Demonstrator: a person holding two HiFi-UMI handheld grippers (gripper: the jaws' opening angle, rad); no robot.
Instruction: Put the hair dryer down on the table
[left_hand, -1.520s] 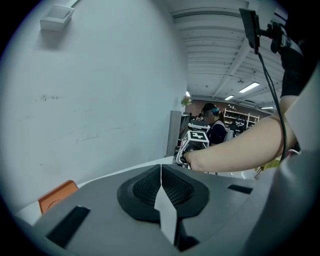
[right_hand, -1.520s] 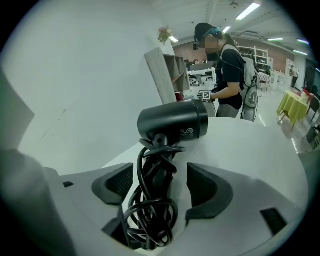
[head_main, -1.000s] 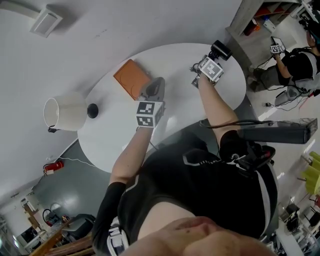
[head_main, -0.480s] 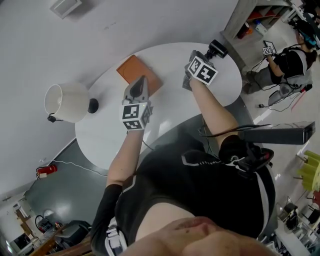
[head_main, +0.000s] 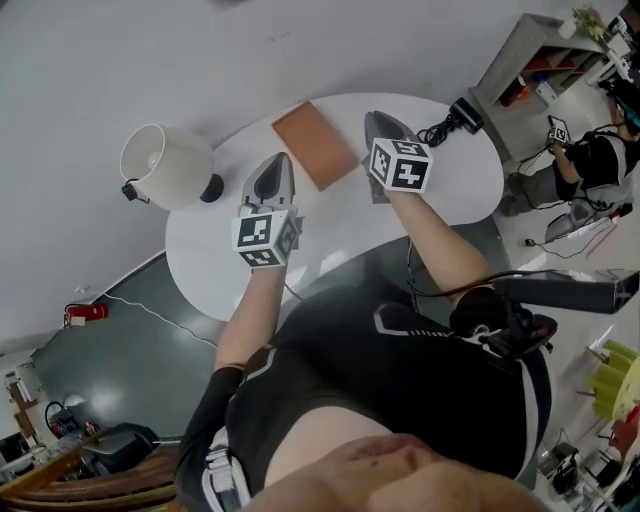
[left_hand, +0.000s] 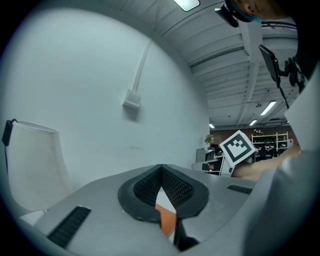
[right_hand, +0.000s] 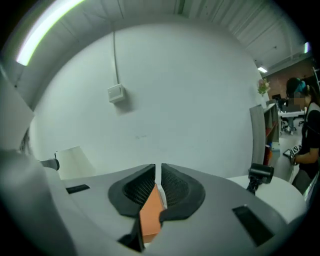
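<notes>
Left gripper (left_hand: 161, 169): the jaws are closed at the tips and nothing is between them.
Right gripper (right_hand: 158, 169): the jaws are almost together, with only a thin slit left. They have just been closing, and nothing is between them.
Hair dryer (head_main: 466, 114): black, it lies on the white counter (head_main: 205, 265), to the right of the right jaws and beyond them, well apart.
Orange book (head_main: 315, 145): flat on the counter, between the two pairs of jaws and lower than them.
Lamp (head_main: 165, 165): it has a white shade and stands to the left of the left jaws.
</notes>
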